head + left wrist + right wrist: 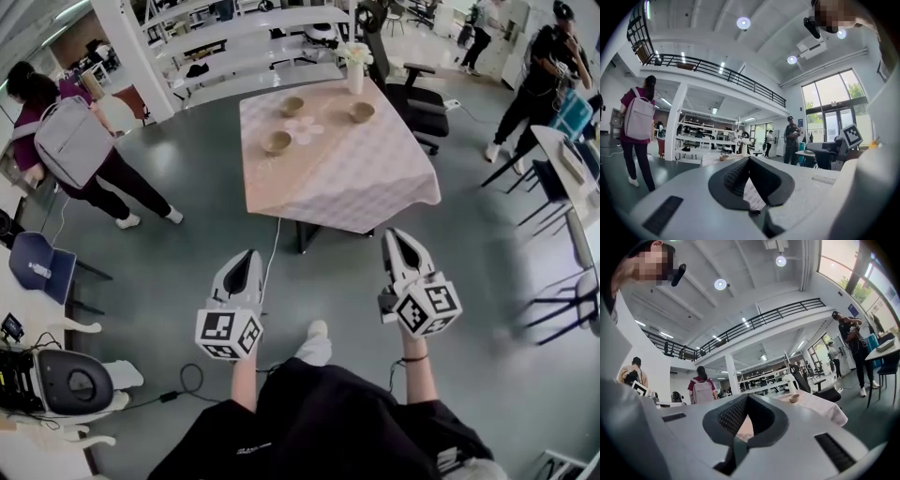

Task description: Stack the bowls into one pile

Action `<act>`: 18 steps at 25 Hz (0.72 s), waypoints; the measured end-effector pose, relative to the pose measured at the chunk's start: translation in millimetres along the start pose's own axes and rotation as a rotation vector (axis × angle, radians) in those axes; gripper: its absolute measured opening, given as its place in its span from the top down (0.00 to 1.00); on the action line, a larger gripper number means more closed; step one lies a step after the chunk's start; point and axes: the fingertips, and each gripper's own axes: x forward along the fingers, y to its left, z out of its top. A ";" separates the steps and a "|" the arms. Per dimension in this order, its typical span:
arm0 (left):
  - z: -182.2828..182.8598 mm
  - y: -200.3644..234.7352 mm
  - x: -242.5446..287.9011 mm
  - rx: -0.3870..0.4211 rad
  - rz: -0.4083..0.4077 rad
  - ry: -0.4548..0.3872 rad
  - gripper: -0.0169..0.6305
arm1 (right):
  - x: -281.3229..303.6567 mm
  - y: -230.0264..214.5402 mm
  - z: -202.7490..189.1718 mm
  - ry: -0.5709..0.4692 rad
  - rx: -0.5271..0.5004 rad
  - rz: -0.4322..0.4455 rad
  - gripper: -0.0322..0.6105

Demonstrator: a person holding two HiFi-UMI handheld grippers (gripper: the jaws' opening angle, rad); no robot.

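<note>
Three tan bowls stand apart on the table with the pale checked cloth (pixel 347 187): one at the back left (pixel 292 106), one at the back right (pixel 362 112), one nearer the front left (pixel 277 142). A pink flower-shaped mat (pixel 304 128) lies between them. My left gripper (pixel 249 255) and right gripper (pixel 396 234) are held level over the floor, well short of the table. Both are shut and hold nothing. In the left gripper view a bowl (pixel 723 157) shows far beyond the closed tips (pixel 749 158). The right gripper view shows a bowl (pixel 794 398) past its closed tips (pixel 746 396).
A white vase with flowers (pixel 354 66) stands at the table's far edge. A black office chair (pixel 417 103) is at its right. A person with a grey backpack (pixel 70 141) stands at the left, another person (pixel 548 66) at the far right. White shelving (pixel 244 37) runs behind.
</note>
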 end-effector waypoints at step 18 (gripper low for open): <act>-13.3 81.1 169.3 -0.047 -0.072 0.039 0.98 | 160.6 -60.7 -28.7 0.056 0.014 -0.041 0.96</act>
